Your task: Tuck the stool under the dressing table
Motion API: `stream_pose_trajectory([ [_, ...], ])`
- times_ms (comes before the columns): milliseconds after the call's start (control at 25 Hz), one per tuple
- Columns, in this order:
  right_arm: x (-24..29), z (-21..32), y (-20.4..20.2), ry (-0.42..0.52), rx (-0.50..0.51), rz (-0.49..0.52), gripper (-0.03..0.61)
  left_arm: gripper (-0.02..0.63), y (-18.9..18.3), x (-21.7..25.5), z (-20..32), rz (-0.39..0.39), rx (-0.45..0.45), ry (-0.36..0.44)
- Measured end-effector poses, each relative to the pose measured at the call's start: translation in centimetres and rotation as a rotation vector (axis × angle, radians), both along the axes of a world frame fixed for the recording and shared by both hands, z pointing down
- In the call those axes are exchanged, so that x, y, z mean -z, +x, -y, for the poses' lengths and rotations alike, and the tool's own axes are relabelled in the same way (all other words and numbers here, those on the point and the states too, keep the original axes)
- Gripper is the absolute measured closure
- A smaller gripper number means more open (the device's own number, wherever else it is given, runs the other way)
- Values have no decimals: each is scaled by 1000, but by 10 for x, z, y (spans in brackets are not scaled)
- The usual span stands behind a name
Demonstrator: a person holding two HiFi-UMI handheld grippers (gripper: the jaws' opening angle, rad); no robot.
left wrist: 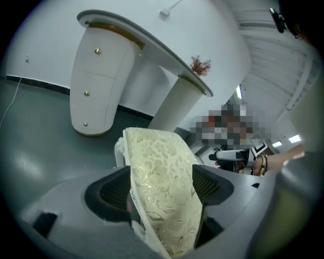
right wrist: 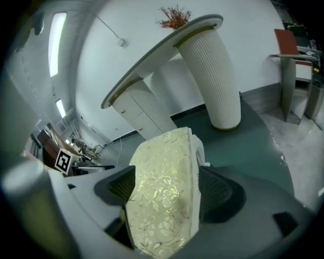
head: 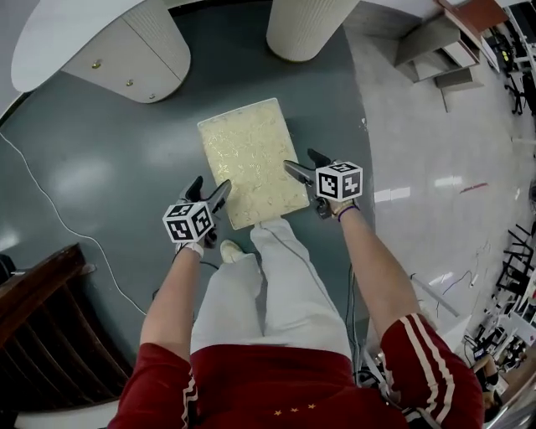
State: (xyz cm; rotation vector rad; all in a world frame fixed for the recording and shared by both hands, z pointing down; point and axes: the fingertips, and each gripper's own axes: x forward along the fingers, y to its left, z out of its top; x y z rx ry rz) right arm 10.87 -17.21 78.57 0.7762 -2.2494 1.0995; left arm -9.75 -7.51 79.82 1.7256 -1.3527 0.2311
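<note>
The stool has a cream cushion with a gold floral pattern and stands on the dark green floor in front of me. My left gripper is at its near left corner and my right gripper at its near right corner. In the left gripper view the cushion edge fills the gap of the left gripper, touching both pads. The right gripper likewise clamps the cushion. Beyond the stool stands the white dressing table, with a drawer pedestal and a ribbed pedestal.
My legs in white trousers and one shoe are just behind the stool. A white cable runs across the floor at left, near dark wooden furniture. A grey shelf unit stands at the back right. A red sprig sits on the tabletop.
</note>
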Motion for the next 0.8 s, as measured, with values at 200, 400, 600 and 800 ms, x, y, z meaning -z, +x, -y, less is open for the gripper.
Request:
stream_pose_trajectory([
  [200, -48, 1, -4, -44, 36, -22, 189, 219, 8, -54, -2, -32, 59, -69],
  [400, -80, 2, -14, -141, 42, 30, 164, 194, 2, -83, 3, -162, 177, -92],
  [600, -93, -3, -26, -229, 42, 101, 138, 146, 26, -83, 17, -210, 67, -74],
  [800, -95, -5, -34, -218, 42, 78, 110, 142, 27, -93, 22, -202, 85, -133],
])
